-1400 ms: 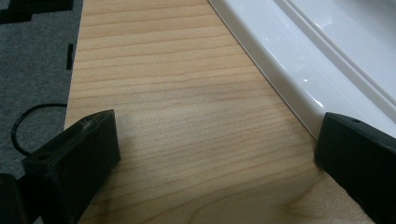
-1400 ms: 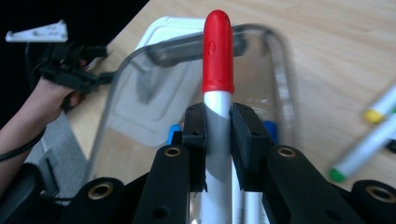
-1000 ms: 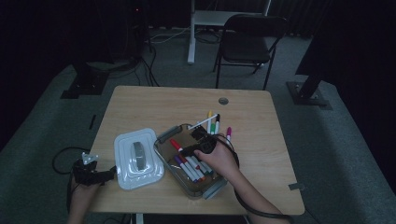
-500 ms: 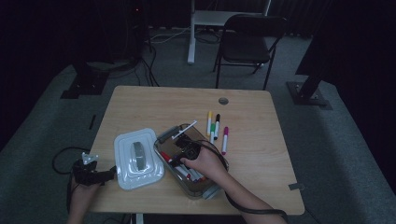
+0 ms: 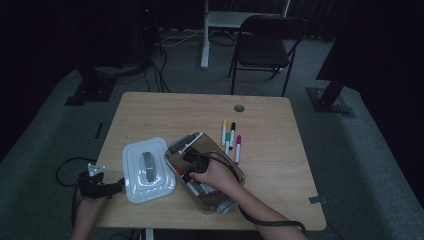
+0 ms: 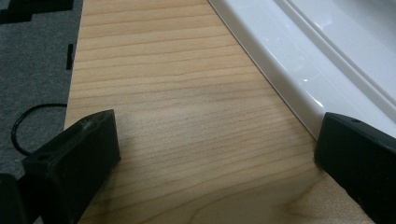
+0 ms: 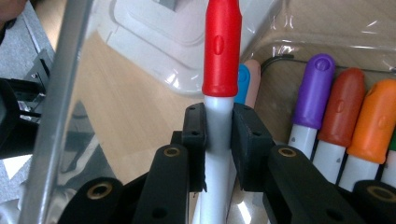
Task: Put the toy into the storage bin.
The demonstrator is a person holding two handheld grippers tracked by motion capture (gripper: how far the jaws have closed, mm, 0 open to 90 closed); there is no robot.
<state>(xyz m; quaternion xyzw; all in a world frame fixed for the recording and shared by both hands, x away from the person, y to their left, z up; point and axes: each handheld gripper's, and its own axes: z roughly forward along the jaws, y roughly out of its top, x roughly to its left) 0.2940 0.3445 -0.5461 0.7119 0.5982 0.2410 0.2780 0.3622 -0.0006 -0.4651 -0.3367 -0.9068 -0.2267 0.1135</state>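
Right gripper view settles the main point: the right gripper (image 7: 218,135) is clamped on the grey barrel of a red marker (image 7: 220,51), just below its cap. The marker's long axis runs straight up toward 12 o'clock, in line with the jaws, so lifting it out looks like a pull along the gripper's own line rather than a twist.

At 2 to 3 o'clock from the held marker, more markers lie side by side in the clear bin (image 7: 327,28): a purple one (image 7: 314,88), a brown-red one (image 7: 340,105) and an orange one (image 7: 373,119), caps toward 12. A blue cap (image 7: 243,84) peeks out just behind the red one.

From the high view, the bin (image 5: 175,150) sits near the table's (image 5: 280,190) front edge, with the right gripper (image 5: 196,167) inside it. Its white lid (image 5: 148,170) lies touching the bin at 9 o'clock. Four loose markers (image 5: 230,137) rest on the wood at about 1 o'clock from the bin, apart from it, pointing roughly 12 to 6.

The left gripper (image 5: 92,185) is at the table's front-left corner, at 9 o'clock from the lid; in its own view its jaws stand wide with nothing between them, one beside the lid's rim (image 6: 280,60). The right hand is plainly the nearer one to the markers.
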